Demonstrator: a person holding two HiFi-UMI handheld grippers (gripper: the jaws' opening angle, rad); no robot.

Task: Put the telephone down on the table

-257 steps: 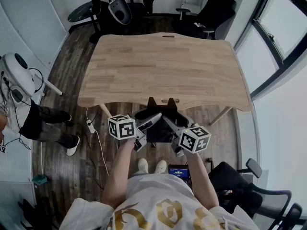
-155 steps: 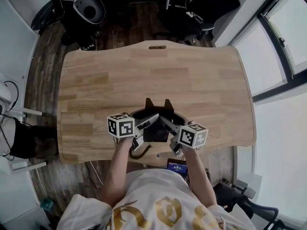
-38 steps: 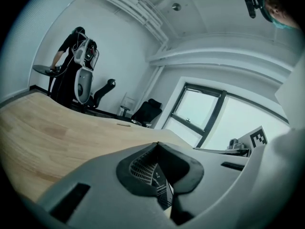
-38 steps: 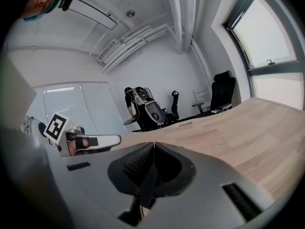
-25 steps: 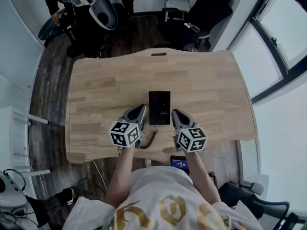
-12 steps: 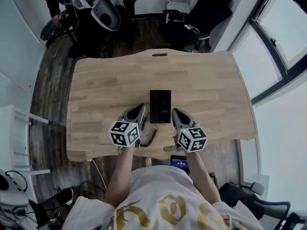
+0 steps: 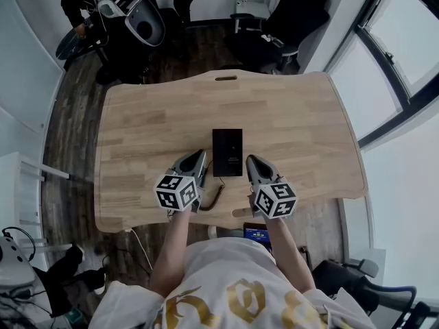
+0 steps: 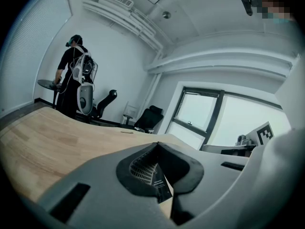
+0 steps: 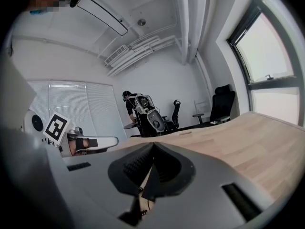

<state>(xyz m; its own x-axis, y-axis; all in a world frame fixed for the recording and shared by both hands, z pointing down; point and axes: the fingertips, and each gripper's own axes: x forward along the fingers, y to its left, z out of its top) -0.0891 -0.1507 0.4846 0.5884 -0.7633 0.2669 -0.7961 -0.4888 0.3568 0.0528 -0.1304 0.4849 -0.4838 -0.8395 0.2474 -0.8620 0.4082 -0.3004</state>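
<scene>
Head view pretty much tells the story. Starting at the left, the left gripper (image 7: 199,156) sits low over the table (image 7: 309,115), and going by the left gripper view its jaws are clamped together on nothing. Just to its right, the telephone (image 7: 227,152) lies flat on the wood, about mid-table and a bit toward the near edge, with its cord (image 7: 218,193) trailing back toward the person. Neither gripper looks to be touching it, though the gap on the right side is pretty tight. Right of the phone, the right gripper (image 7: 252,160) mirrors the other one, and the right gripper view shows its jaws closed up and empty too. So I'd call the job basically done: the phone's down and let go. All that's left, if anything, is pulling the hands away.
</scene>
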